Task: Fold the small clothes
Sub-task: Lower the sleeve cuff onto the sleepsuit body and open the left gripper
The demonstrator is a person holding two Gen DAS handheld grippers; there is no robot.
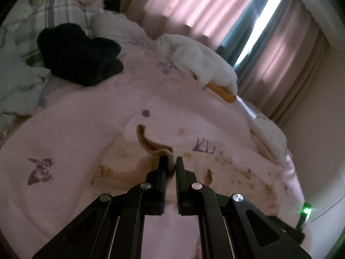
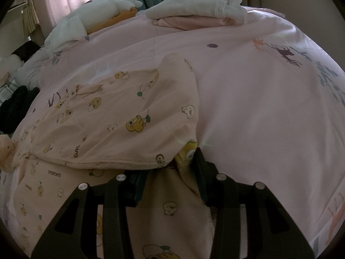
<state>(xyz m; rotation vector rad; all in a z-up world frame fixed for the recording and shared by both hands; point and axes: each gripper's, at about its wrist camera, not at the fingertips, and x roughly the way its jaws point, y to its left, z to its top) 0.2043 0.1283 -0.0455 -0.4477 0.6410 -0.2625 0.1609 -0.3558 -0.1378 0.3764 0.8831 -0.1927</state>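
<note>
Cartoon-print garment (image 2: 120, 116) pinched at its collar by left gripper (image 1: 171, 165), edge between right gripper (image 2: 172, 161) fingers; folded pile (image 2: 194, 10) only in right view.

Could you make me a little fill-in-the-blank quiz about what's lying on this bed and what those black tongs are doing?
1. The left hand-held gripper pinches an edge of the cartoon-print ____.
2. The bedcover under the clothes is coloured ____.
3. On the folded stack at the far end, the top piece is ____.
4. The dark clothes pile near the pillows is coloured ____.

Missing words: garment; pink; white; black
</note>
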